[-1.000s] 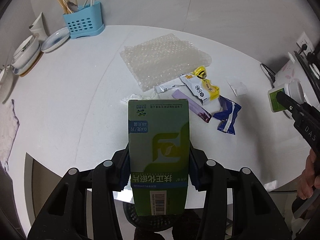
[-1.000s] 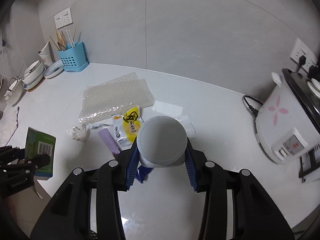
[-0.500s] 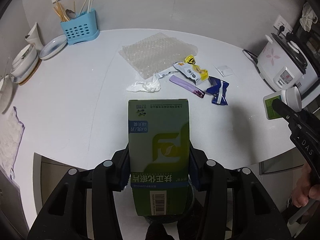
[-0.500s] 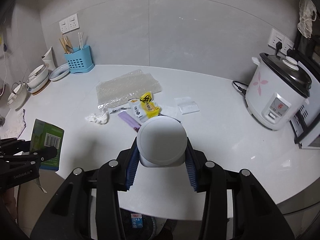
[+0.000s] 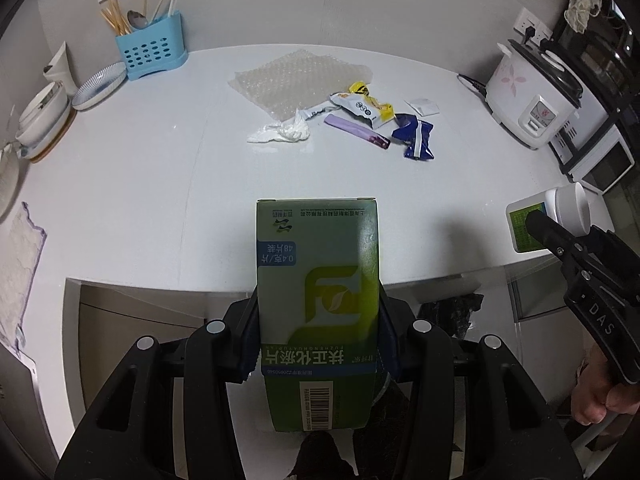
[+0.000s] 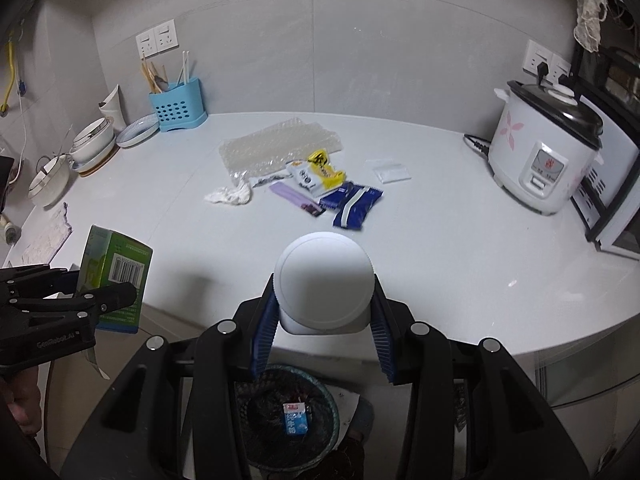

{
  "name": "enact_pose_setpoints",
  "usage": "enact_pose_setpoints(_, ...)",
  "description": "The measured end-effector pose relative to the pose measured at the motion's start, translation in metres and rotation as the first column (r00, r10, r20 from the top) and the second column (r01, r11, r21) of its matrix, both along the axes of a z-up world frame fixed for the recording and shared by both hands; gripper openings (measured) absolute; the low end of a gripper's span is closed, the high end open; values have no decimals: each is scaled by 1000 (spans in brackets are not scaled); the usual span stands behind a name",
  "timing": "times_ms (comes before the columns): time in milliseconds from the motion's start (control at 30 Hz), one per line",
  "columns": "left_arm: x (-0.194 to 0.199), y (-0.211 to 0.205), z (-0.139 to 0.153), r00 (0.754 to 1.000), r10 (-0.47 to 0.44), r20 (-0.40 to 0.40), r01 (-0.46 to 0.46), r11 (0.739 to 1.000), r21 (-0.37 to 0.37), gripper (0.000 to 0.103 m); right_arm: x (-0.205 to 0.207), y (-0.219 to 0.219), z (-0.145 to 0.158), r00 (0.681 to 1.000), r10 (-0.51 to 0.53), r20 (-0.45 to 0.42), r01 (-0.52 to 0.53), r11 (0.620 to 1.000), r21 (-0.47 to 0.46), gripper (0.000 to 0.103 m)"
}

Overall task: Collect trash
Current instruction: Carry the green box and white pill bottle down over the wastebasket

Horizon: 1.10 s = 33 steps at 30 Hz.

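Note:
My left gripper (image 5: 318, 300) is shut on a green carton box (image 5: 316, 280), held just past the counter's front edge. In the right wrist view the same box (image 6: 116, 276) shows at the left. My right gripper (image 6: 324, 300) is shut on a white bottle (image 6: 324, 280) with a round white cap, held over the counter edge. Right below it on the floor stands a dark mesh trash bin (image 6: 334, 408) with a small blue-and-white carton (image 6: 295, 418) inside. On the counter lie bubble wrap (image 6: 276, 150), a crumpled tissue (image 6: 232, 195), a yellow snack packet (image 6: 318, 174), a purple wrapper (image 6: 296, 198) and a blue wrapper (image 6: 354, 202).
A rice cooker (image 6: 544, 156) and a microwave stand at the right. A blue utensil holder (image 6: 176, 106), plates and bowls (image 6: 94, 144) line the back left. A small clear bag (image 6: 390, 170) lies near the wrappers. A cloth (image 5: 18, 276) hangs over the left edge.
Both grippers have drawn back from the middle of the counter to its front edge, still gripping box and bottle. The trash bin has come into view under the right gripper.

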<state>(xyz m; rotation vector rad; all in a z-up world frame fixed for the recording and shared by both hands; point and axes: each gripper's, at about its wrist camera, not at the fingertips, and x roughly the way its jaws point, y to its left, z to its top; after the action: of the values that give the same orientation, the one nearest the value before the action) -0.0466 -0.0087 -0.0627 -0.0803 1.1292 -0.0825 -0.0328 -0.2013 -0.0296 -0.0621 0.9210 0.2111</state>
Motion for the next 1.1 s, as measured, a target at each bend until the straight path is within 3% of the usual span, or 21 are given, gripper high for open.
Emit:
enact_pose_setpoints(567,-55,8,-68,998,-9,-55,8,1000,-29,46,-57,24,-74,991,71,-115,-71,997,10,40)
enact_pose_setpoints(1100,-68,-2,-155,986,-16,-163,9,999,-45,46,-74,28,-155,966,91,-243,-90,996,15,40)
